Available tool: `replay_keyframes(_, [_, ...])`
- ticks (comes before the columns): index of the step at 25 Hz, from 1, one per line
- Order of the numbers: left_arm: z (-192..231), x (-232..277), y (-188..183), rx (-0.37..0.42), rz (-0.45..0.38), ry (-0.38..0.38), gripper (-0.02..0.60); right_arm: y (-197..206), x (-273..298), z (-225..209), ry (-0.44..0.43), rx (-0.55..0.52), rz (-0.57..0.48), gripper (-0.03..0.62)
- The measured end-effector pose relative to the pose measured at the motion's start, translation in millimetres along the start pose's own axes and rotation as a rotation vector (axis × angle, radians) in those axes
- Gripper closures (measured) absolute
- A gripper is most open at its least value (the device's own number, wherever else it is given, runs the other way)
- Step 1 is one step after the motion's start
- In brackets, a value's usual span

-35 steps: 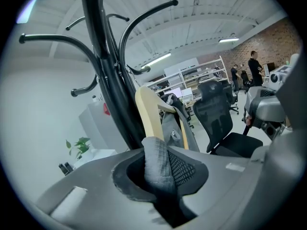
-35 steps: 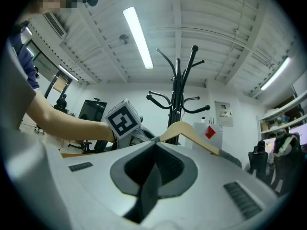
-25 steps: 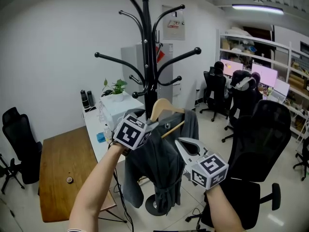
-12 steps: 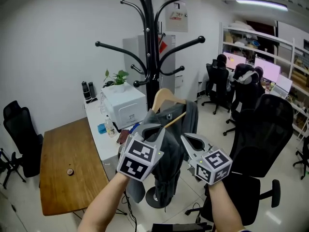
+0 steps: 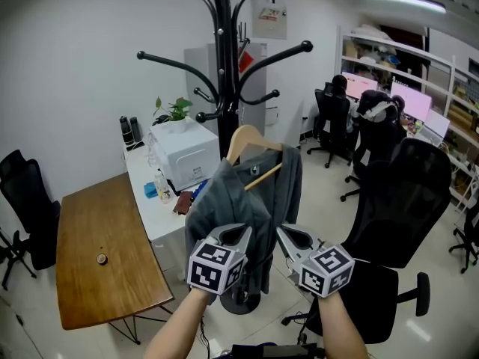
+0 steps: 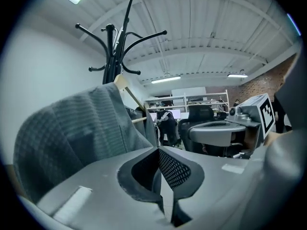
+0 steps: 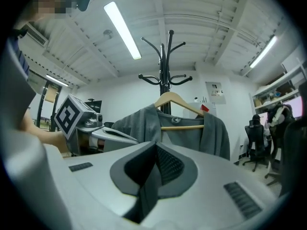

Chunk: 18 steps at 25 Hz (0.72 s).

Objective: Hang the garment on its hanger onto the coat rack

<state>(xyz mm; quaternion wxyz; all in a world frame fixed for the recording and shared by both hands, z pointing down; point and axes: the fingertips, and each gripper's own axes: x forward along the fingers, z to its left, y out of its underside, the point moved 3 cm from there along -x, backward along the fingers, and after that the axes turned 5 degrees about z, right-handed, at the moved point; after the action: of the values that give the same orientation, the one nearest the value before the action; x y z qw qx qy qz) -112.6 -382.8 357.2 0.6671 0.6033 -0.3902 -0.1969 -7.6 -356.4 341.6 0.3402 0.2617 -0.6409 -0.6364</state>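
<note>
One garment (image 5: 241,204), one hanger (image 5: 245,131), one coat rack (image 5: 223,66).

I see the grey knit garment (image 5: 247,200) on its wooden hanger (image 5: 251,142) hanging on the black metal coat rack (image 5: 222,66), my left gripper (image 5: 238,238) and right gripper (image 5: 288,238) side by side below it, the brown wooden bench (image 5: 97,253) at left, the black office chair (image 5: 404,200) at right

The knitted garment (image 5: 243,200) is dark grey with a ribbed pattern. Its wooden hanger (image 5: 258,135) is pale beige. The metal coat rack (image 5: 223,66) is black. At left, the wooden table (image 5: 90,260) is warm brown; at right, the office chair (image 5: 404,200) is black.
</note>
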Motion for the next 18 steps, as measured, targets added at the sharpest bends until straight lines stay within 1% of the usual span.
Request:
replay_keyframes(3, [-4.7, 6.3, 15.5, -0.042, 0.019, 0.006, 0.577, 5.5, -1.1, 3.9, -0.02, 0.022, 0.003, 0.594])
replay_keyframes(7, [-5.3, 6.5, 21.5, -0.076, 0.018, 0.012, 0.577, 4.8, -0.1, 6.3, -0.017, 0.033, -0.001, 0.594])
replay_keyframes(10, [-3.9, 5.2, 20.9, -0.087, 0.014, 0.014, 0.577, 5.6, 3.3, 8.5, -0.003, 0.007, 0.013, 0.594])
replay_keyframes(18, [-4.7, 2.9, 24.0, -0.093, 0.02, 0.019, 0.577, 0.0, 4.1, 14.9, -0.028, 0.013, -0.005, 0.594])
